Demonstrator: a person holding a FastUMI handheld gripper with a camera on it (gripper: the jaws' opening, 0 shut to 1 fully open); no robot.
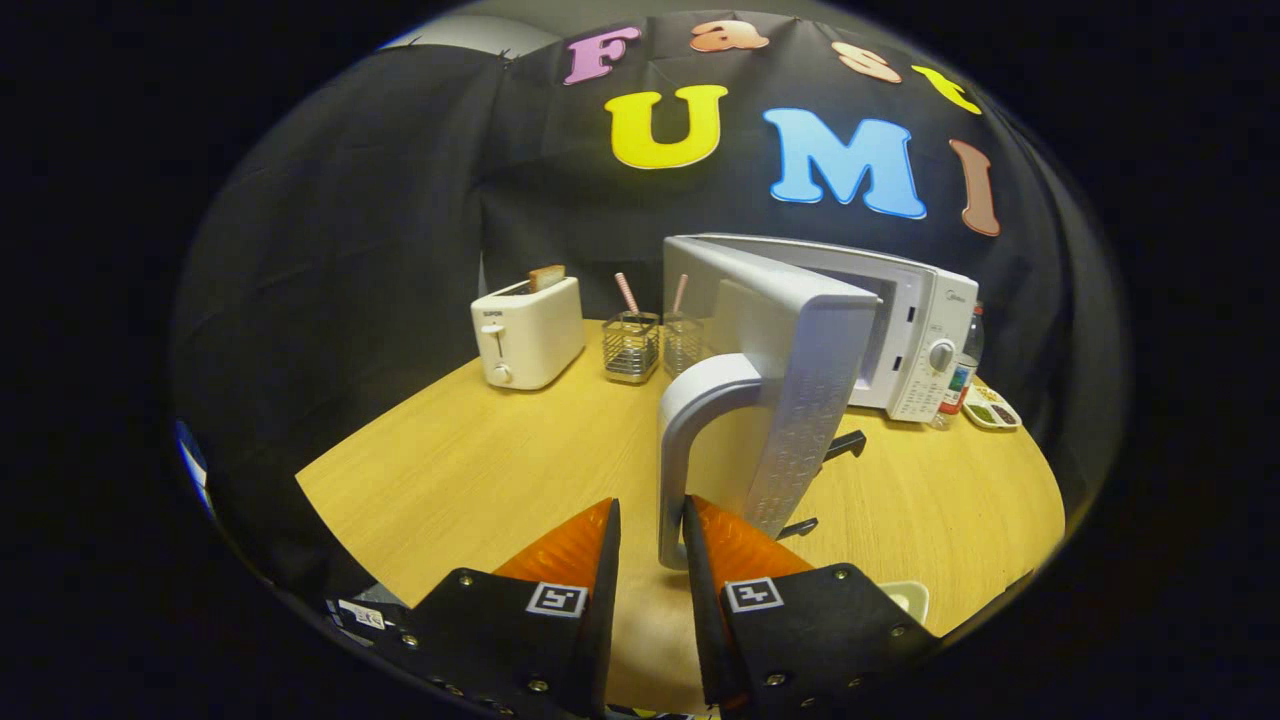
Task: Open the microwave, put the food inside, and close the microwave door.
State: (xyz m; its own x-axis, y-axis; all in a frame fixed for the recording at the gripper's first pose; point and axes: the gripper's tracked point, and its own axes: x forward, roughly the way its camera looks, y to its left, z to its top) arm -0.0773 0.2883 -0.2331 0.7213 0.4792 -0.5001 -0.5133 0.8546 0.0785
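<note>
A white microwave (pixel 925 330) stands at the back right of the wooden table (pixel 470 470). Its door (pixel 800 350) is swung wide open towards me, edge on, with the dark cavity showing behind it. The door's curved grey handle (pixel 688 420) runs down to a lower end that sits between my fingertips, against the right finger and clear of the left one. My gripper (pixel 651 503) is open, its fingers a little apart around that handle end. A pale dish rim (pixel 908 597) peeks out just beyond the right finger; its contents are hidden.
A white toaster (pixel 528 335) with a slice of toast stands at the back left. Two wire holders (pixel 632 347) with straws sit beside the microwave. A bottle (pixel 962 375) and a small tray (pixel 990 410) lie to the microwave's right.
</note>
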